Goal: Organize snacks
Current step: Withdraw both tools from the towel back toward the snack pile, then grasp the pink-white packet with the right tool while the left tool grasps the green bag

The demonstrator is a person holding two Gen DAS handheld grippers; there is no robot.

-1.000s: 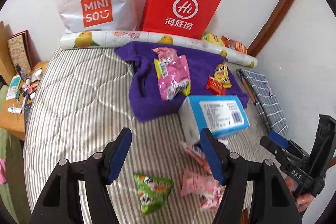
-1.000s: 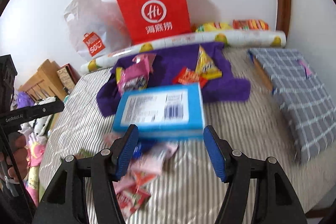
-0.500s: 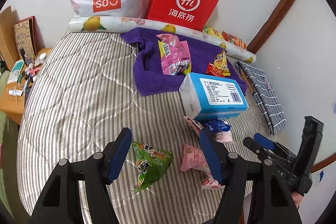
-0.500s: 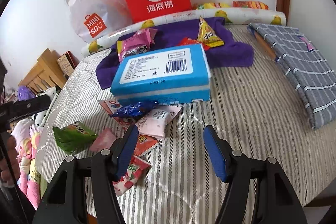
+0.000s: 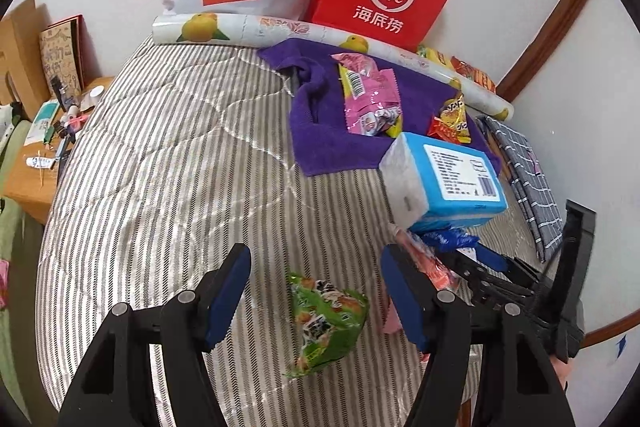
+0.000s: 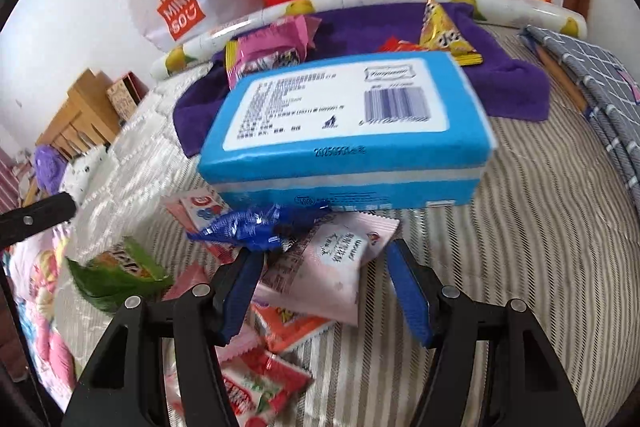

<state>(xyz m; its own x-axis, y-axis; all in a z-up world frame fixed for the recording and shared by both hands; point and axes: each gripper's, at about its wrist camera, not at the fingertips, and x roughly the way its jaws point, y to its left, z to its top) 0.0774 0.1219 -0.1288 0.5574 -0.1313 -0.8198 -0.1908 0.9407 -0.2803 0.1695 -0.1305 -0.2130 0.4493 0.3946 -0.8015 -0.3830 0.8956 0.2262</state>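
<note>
Lying crinkled on the striped bed (image 5: 160,167), a green snack packet (image 5: 326,323) sits between the left claw's (image 5: 316,291) parted pads — untouched; the right claw (image 6: 322,291) gapes over a pale-pink sachet (image 6: 320,267).

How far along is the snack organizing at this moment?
Early. Done: a few packets lie on the purple towel. In hand: nothing; the left gripper hangs open over the green packet, the right gripper over the pale pink packet. Left: the loose pile by the blue box.
</note>
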